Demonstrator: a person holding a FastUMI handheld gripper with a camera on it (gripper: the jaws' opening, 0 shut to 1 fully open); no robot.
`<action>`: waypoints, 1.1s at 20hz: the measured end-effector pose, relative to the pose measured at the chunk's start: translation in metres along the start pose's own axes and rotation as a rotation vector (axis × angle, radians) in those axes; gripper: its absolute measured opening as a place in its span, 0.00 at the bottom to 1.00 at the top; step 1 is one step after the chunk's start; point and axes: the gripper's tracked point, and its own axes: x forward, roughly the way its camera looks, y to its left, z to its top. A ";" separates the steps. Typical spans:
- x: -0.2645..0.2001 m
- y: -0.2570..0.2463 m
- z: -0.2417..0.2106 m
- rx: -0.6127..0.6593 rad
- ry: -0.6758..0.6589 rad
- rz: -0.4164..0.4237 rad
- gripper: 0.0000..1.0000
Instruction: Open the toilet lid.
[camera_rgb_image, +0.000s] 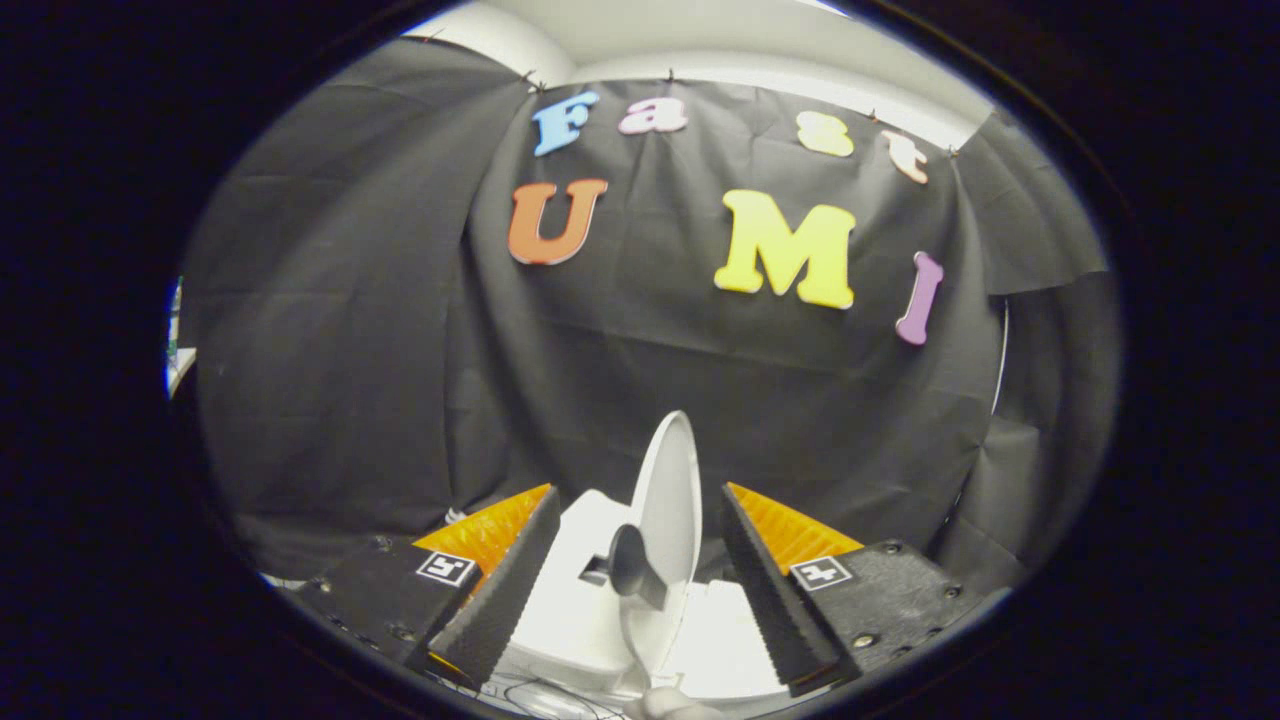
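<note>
A small white toilet (575, 600) stands below and just ahead of my fingers. Its white oval lid (672, 500) is raised upright and seen nearly edge-on, rising between the two fingers against the black cloth. A grey rounded part (628, 562) sits at the lid's lower left, beside the boxy white block of the toilet. My gripper (635, 590) is open: the left finger (505, 590) and the right finger (765, 595) stand well apart on either side of the lid. Neither finger visibly touches it.
The black cloth wall (400, 380) hangs close behind the toilet and wraps round both sides. A thin cable (560, 695) lies on the pale surface under the toilet. A sliver of a bright room (178, 350) shows past the cloth's left edge.
</note>
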 end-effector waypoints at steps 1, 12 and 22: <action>-0.006 -0.004 0.009 0.002 -0.030 -0.001 1.00; -0.096 -0.110 0.029 0.084 -0.180 -0.050 1.00; -0.180 -0.239 -0.058 0.160 -0.182 -0.205 1.00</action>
